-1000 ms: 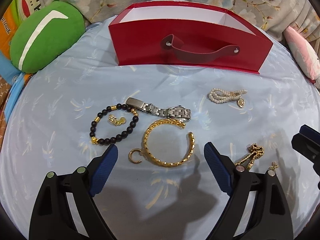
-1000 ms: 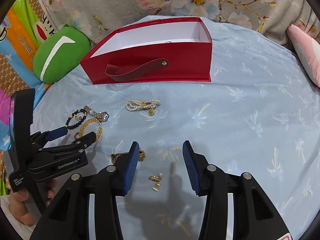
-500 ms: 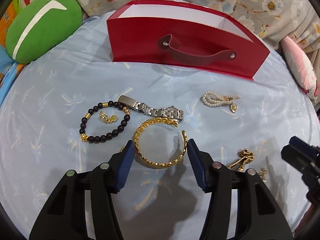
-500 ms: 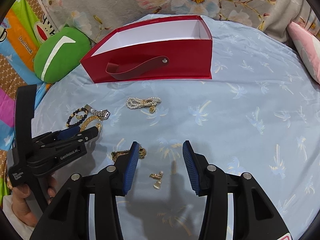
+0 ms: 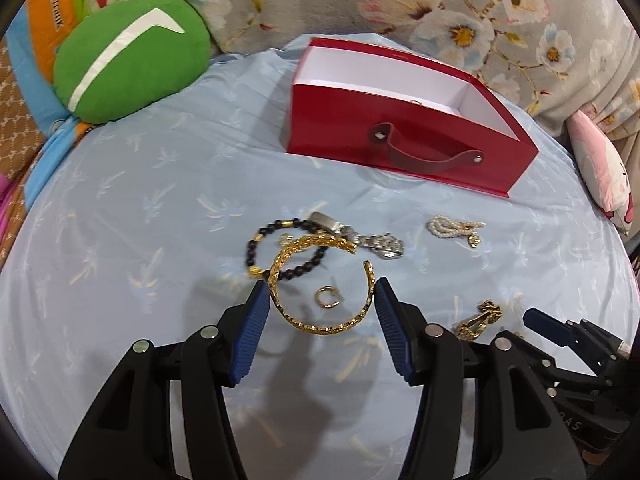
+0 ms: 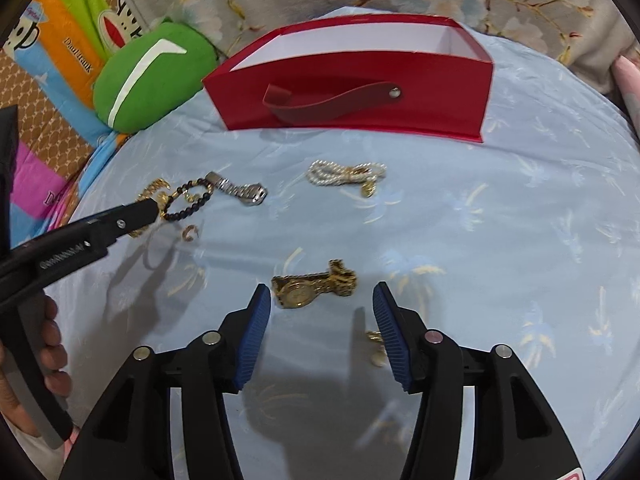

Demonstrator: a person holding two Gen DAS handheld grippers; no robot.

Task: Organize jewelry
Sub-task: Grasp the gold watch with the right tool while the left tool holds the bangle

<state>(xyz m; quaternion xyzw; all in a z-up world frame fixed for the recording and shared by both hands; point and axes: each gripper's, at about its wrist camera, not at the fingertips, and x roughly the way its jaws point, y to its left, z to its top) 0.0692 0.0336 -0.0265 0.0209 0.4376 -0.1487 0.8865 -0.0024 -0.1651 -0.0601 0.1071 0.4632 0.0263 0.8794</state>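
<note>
Two handheld grippers are working over a pale blue cloth (image 5: 120,208) strewn with jewelry. The left gripper (image 5: 322,300) is clamping a gold bangle (image 5: 320,284) across its width, the blue pads pressing on opposite sides of the open hoop; the bangle is riding above the cloth, its far end overlapping a black bead bracelet (image 5: 288,250) in this view. Such a crosswise grip suits a stiff ring, which would slip if pinched along its rim. A small gold ring (image 5: 328,297) is lying on the cloth beneath the hoop, and a silver watch (image 5: 376,242) is resting just beyond.

The right gripper (image 6: 322,300) is hanging over the near middle of the cloth with its jaws opening and nothing between the pads. A gold watch (image 6: 314,284) is lying just beyond the tips, probably the next pick, and a small gold earring (image 6: 376,350) is sitting beside the right pad. A pearl bracelet (image 6: 346,172) is lying farther off, toward the red box (image 6: 352,76).

That box is standing open at the far side, its white interior facing up, likely serving as the destination, with a green cushion (image 6: 152,76) to its left.
</note>
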